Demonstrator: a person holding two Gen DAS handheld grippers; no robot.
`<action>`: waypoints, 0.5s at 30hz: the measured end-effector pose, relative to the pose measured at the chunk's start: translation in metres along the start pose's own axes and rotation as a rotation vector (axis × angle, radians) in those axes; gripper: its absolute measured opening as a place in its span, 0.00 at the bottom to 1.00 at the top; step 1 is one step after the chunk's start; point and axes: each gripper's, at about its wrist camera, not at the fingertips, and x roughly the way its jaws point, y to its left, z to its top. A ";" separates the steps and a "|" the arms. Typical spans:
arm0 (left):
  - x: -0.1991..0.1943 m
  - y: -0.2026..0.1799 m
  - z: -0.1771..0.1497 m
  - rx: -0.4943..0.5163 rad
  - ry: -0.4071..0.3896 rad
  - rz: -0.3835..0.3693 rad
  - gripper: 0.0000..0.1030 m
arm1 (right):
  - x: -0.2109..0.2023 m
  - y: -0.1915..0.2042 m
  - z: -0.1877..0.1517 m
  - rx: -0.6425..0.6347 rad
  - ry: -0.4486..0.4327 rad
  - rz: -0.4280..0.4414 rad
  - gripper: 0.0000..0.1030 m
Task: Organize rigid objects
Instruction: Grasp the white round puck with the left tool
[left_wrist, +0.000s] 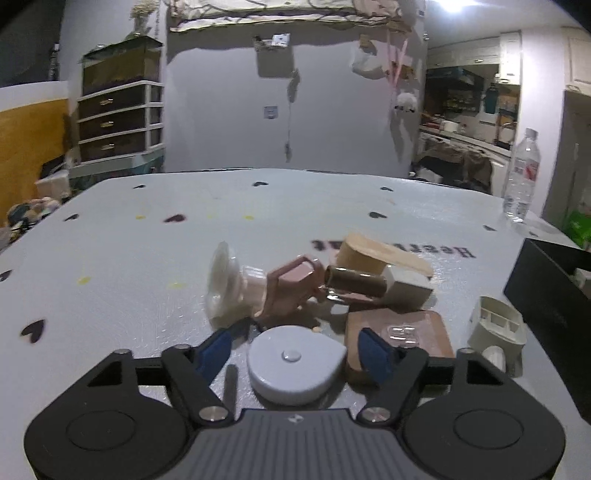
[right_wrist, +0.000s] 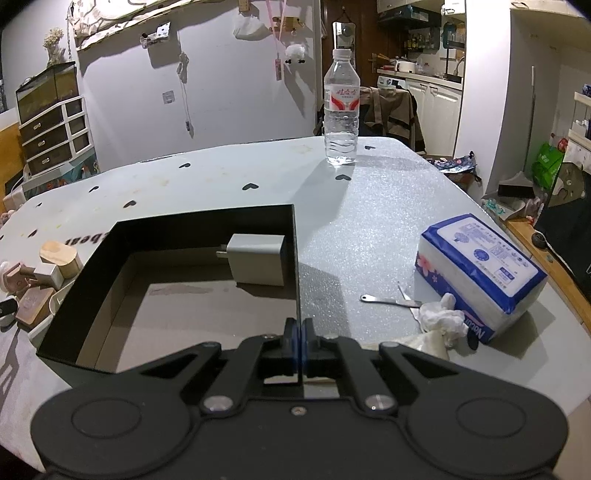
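In the left wrist view a white, rounded teardrop-shaped case (left_wrist: 295, 362) lies on the table between the blue pads (left_wrist: 216, 349) of my left gripper (left_wrist: 295, 332). The jaws stand open, with a small gap on each side of the case. Beyond it lies a pile: a clear suction cup (left_wrist: 225, 284), a pink piece (left_wrist: 291, 288), a brown cylinder (left_wrist: 354, 284), a wooden block (left_wrist: 369, 254) and a brown flat slab (left_wrist: 402, 332). In the right wrist view my right gripper (right_wrist: 300, 332) is shut on the right wall of an open black box (right_wrist: 207, 221). A white charger (right_wrist: 258, 264) lies inside.
A white plastic holder (left_wrist: 498, 325) sits right of the slab, next to the black box (left_wrist: 546, 288). A water bottle (right_wrist: 341, 110) stands at the table's far side. A tissue pack (right_wrist: 480, 273), a crumpled tissue (right_wrist: 443, 317) and a thin metal tool (right_wrist: 388, 301) lie right of the box.
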 end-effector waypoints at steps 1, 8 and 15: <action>0.001 0.002 0.001 -0.007 0.004 -0.023 0.64 | 0.000 0.000 0.000 0.001 0.000 0.000 0.02; -0.005 0.010 0.000 0.003 0.013 -0.045 0.52 | 0.000 0.000 0.000 0.003 0.001 -0.001 0.02; -0.019 0.016 -0.008 0.014 0.018 -0.027 0.49 | 0.000 0.000 0.000 0.002 0.001 -0.003 0.02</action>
